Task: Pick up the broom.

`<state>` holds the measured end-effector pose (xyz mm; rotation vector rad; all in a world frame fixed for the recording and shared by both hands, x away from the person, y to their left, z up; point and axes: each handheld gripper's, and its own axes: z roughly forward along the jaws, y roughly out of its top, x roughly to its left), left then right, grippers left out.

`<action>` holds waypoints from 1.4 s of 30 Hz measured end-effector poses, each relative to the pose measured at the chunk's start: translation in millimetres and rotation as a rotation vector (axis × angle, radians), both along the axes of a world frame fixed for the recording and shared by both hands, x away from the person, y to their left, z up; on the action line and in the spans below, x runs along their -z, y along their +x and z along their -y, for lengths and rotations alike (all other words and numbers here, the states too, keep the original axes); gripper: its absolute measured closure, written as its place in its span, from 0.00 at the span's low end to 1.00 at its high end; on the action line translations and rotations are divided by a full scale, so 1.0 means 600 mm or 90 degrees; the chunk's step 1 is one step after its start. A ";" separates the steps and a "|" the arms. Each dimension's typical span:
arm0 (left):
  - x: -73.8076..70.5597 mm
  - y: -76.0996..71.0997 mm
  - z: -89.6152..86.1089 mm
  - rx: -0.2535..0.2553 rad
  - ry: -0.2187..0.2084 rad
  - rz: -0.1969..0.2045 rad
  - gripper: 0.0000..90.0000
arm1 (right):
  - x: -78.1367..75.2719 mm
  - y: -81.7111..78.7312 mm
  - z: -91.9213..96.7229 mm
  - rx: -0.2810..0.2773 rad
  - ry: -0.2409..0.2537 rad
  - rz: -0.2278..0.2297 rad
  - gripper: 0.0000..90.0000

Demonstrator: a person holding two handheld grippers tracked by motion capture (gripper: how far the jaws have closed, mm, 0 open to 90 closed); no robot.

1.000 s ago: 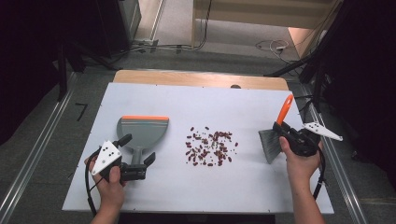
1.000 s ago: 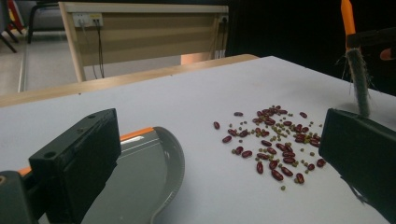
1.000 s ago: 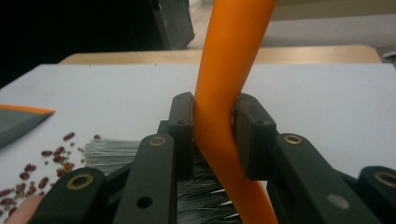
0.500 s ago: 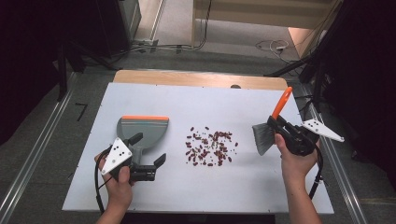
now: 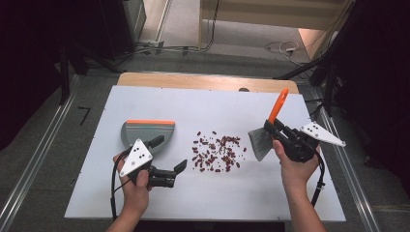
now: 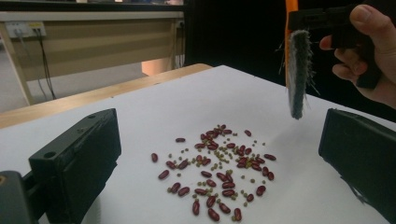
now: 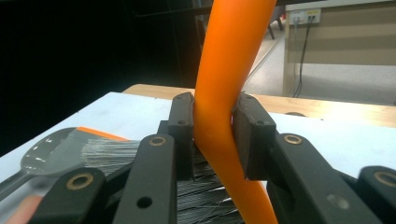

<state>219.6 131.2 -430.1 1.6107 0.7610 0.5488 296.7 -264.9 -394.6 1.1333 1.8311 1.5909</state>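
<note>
Red and small green beans [image 5: 217,152] lie scattered mid-table, also in the left gripper view [image 6: 217,175]. A grey dustpan [image 5: 145,131] with an orange edge rests to their left; my left gripper [image 5: 169,153] hovers beside it, jaws wide open and holding nothing [image 6: 219,149]. My right gripper [image 5: 278,128] is shut on the orange handle [image 7: 224,88] of a brush and holds it above the table right of the beans. The grey bristles [image 5: 259,142] hang down [image 6: 298,74]. The dustpan [image 7: 51,151] is visible beyond the bristles.
The white table top [image 5: 217,108] has a wooden strip [image 5: 203,82] along its far edge. Metal rails [image 5: 29,169] run along both sides. Cables [image 5: 285,48] lie on the floor beyond the table.
My left gripper has risen and shifted right, toward the beans. My right gripper has carried the brush left and up, closer to the beans.
</note>
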 end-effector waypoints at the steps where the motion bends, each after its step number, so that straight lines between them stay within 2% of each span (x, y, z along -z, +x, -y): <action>1: -0.001 0.002 0.005 0.004 -0.001 0.000 0.00 | 0.000 -0.001 -0.004 -0.004 0.000 0.001 0.77; 14: -0.008 0.022 0.061 0.045 -0.004 -0.012 0.00 | -0.001 -0.018 -0.057 -0.052 -0.007 0.005 0.77; 20: -0.006 0.027 0.084 0.049 -0.004 -0.022 0.00 | -0.002 -0.028 -0.079 -0.071 -0.004 0.010 0.77; 22: -0.005 0.028 0.090 0.059 -0.013 -0.029 0.02 | -0.002 -0.032 -0.087 -0.077 -0.006 0.010 0.77; 34: 0.009 0.025 0.130 0.094 -0.006 -0.066 0.06 | 0.000 -0.049 -0.126 -0.110 -0.005 0.016 0.77; 39: 0.015 0.024 0.148 0.097 0.002 -0.088 0.08 | 0.002 -0.056 -0.140 -0.119 -0.008 0.018 0.77; 42: 0.016 0.022 0.157 0.090 0.007 -0.095 0.13 | 0.003 -0.060 -0.148 -0.124 -0.008 0.018 0.77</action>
